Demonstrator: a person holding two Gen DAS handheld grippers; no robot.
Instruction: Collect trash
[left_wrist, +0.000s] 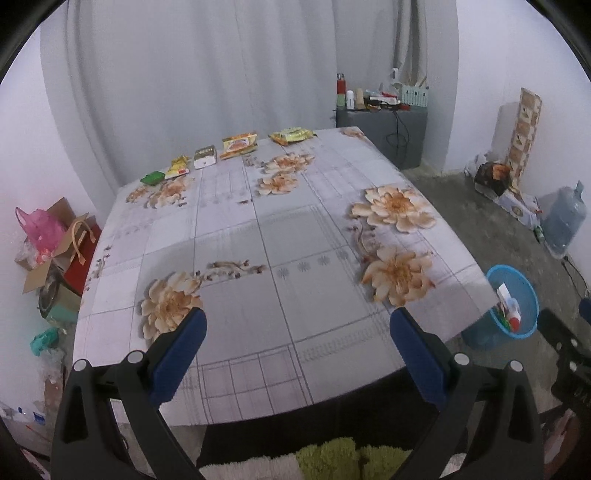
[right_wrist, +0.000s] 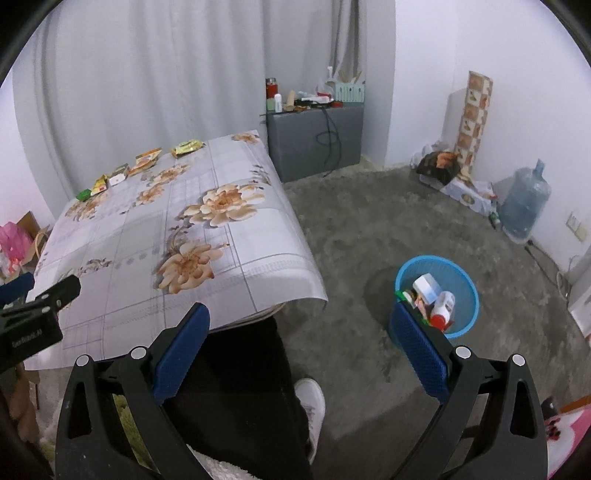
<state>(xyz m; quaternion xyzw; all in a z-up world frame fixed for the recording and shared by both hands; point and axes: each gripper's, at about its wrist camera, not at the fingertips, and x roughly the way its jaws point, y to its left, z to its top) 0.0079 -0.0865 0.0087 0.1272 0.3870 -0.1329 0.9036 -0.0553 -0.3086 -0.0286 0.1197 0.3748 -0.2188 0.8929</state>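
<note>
**Both grippers empty, five wrappers waiting on the far edge**

The counter (left_wrist: 236, 258), covered in a flowered sheet, fills the space ahead of the left gripper (left_wrist: 297, 332), whose jaws stand spread wide with nothing between them. It hovers over the near edge, probably so the whole surface can be surveyed before a reach.

Off the counter's right side, on the floor, stands the blue bin (right_wrist: 463, 291). It sits just beyond the right jaw of the right gripper (right_wrist: 301, 326), already holding boxes and a bottle. That placement likely keeps each drop short: swing right from the counter and let go. The right gripper's jaws are likewise released and empty, hanging beside the counter's corner.

The trash itself lies well beyond both sets of jaws, in a row along the far edge: a green-yellow packet (left_wrist: 292, 135), an orange packet (left_wrist: 239, 145), a small white box (left_wrist: 204, 157), a yellow wrapper (left_wrist: 178, 167) and a little green box (left_wrist: 152, 178). Set apart from each other, each should be separately graspable.
</note>
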